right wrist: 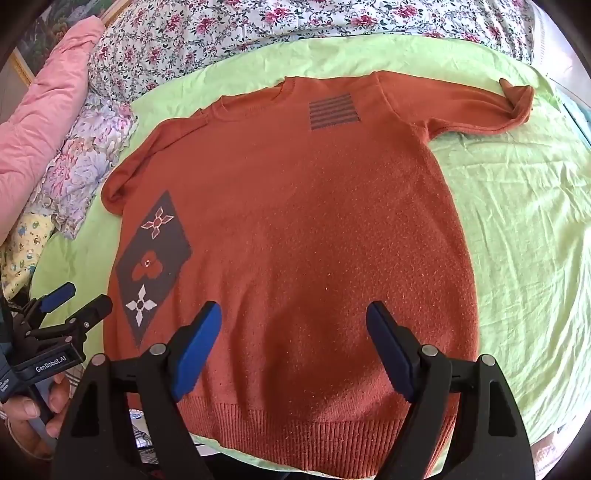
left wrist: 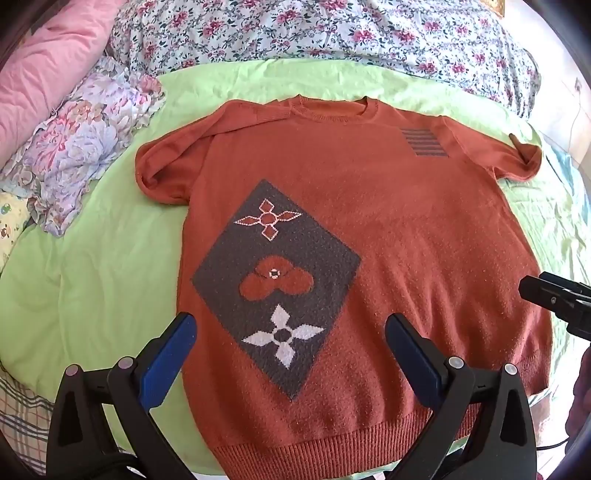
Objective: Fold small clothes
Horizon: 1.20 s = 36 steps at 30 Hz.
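Observation:
A rust-orange knit sweater (left wrist: 388, 229) (right wrist: 314, 229) lies flat and face up on a green sheet, collar far, ribbed hem near. It has a grey diamond patch with flower shapes (left wrist: 275, 280) (right wrist: 153, 266) and a small striped patch (left wrist: 424, 143) (right wrist: 333, 112). Its left sleeve is folded in across the shoulder; the right sleeve (right wrist: 480, 107) stretches out sideways. My left gripper (left wrist: 291, 328) hovers open above the lower left of the sweater, nothing between its blue pads. My right gripper (right wrist: 293, 317) hangs open over the lower middle, also holding nothing.
The green sheet (left wrist: 92, 280) (right wrist: 524, 221) covers a bed. A floral quilt (left wrist: 314, 33) lies along the far side, a pink quilt (left wrist: 48, 74) and a floral pillow (left wrist: 85, 147) at the left. A hand (right wrist: 33, 417) holds the left gripper's handle.

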Available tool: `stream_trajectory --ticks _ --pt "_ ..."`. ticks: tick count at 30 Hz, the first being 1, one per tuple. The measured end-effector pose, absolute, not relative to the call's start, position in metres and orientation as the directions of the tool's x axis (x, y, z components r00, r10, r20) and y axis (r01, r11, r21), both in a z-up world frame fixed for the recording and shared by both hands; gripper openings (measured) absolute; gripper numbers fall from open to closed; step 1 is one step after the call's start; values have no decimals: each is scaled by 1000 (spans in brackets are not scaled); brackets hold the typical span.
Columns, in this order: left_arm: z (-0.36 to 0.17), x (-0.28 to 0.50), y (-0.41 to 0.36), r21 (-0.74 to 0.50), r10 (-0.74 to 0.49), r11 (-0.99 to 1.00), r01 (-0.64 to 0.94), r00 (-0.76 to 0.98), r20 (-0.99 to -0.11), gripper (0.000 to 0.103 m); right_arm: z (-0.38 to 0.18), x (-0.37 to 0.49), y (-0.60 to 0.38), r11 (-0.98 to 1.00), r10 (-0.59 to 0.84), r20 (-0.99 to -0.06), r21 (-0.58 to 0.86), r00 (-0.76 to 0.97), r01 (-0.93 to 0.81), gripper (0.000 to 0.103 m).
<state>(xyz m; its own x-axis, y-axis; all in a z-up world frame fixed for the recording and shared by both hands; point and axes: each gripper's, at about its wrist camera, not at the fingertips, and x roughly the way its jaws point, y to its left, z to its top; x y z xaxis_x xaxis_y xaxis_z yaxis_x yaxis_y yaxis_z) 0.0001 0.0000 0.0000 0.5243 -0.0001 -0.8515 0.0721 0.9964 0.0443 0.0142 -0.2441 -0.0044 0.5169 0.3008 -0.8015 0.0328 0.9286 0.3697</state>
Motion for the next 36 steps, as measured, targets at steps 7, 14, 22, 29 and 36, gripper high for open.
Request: stream_trajectory --ticks 7,14,22,29,36 --pt "1 1 1 49 6 997 66 528 -849 102 -5 15 -243 930 298 -804 366 515 32 81" --pt "2 0 6 45 10 998 54 529 -849 102 -4 15 -238 932 304 -802 363 514 16 81" --pt "2 1 5 65 26 997 52 550 -835 102 -3 16 -235 933 304 -798 361 520 8 81" --pt "1 5 6 5 -23 998 55 497 -867 102 -3 17 -228 934 310 -800 358 514 -6 81" --pt "2 5 5 17 -13 998 54 513 -858 102 -3 21 -224 931 322 -798 364 510 -18 81"
